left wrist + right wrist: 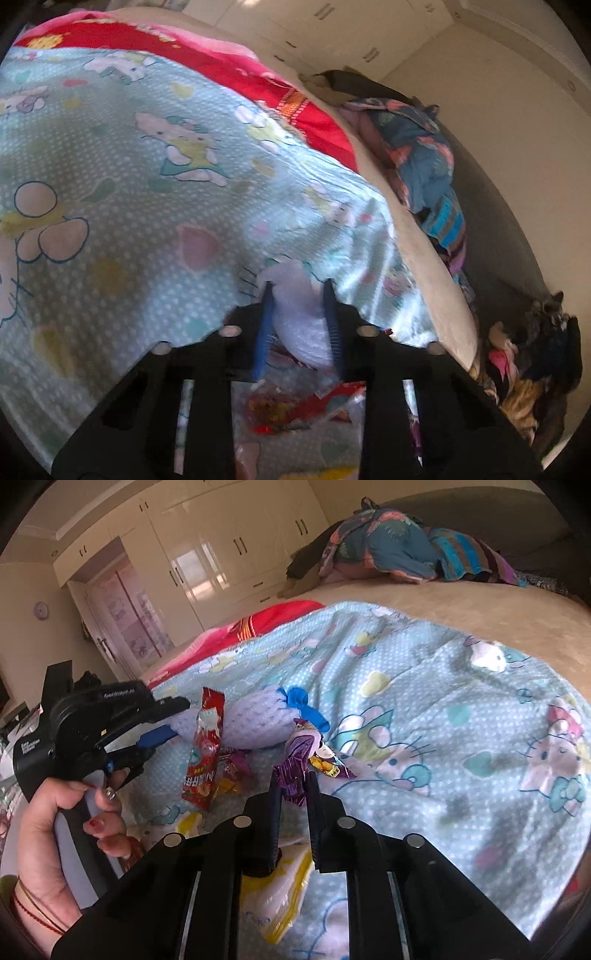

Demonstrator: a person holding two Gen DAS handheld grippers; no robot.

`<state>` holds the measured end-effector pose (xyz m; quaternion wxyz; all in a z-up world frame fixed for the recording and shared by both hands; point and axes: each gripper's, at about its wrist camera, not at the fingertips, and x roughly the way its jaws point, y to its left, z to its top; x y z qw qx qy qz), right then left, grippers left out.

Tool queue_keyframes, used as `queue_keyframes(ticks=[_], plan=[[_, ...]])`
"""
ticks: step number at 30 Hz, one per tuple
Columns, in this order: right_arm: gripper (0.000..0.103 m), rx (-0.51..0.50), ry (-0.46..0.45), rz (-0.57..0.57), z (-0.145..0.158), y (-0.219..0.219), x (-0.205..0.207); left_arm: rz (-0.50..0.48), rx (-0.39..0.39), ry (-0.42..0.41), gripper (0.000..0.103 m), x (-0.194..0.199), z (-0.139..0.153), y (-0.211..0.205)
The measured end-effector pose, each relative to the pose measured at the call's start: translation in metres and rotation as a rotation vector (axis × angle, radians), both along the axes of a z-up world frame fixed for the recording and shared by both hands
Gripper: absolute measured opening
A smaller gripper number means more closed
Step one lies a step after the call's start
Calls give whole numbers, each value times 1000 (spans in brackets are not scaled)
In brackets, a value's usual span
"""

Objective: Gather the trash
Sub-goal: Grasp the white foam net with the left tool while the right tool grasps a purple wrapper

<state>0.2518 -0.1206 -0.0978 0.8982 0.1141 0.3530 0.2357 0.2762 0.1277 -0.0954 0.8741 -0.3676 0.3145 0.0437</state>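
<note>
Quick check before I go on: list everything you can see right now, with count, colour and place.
bag: one, lilac with blue tie, on the sheet, between the left fingers.
purple wrapper: one, between the right fingers.
red wrapper: one, upright against the bag.
small wrappers: a few, purple and yellow, by the red one.
sheet: one, light blue cartoon print, on the bed.
red blanket: one, beyond the sheet.
clothes pile: mixed colours, far side of the bed.
wardrobe: cream, back wall.
left gripper: black, blue fingers, shut on the bag.
right gripper: black, shut on the purple wrapper.
hand: one, holding the left gripper.
</note>
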Motion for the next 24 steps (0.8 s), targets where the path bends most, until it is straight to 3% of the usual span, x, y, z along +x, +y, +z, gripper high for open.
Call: queue_keyframes(ticks=[11,17,24], plan=[[12,31,-56,-72,21,-38,-23,-114,103,-105,16,-31,40,-35],[12,54,-60,-88,29,-56,-35,-123,129,-150,15,-45,56,-52],[12,54,-73,-59,42,-70,-50,-110,230,-252,14,-73,82,-74]])
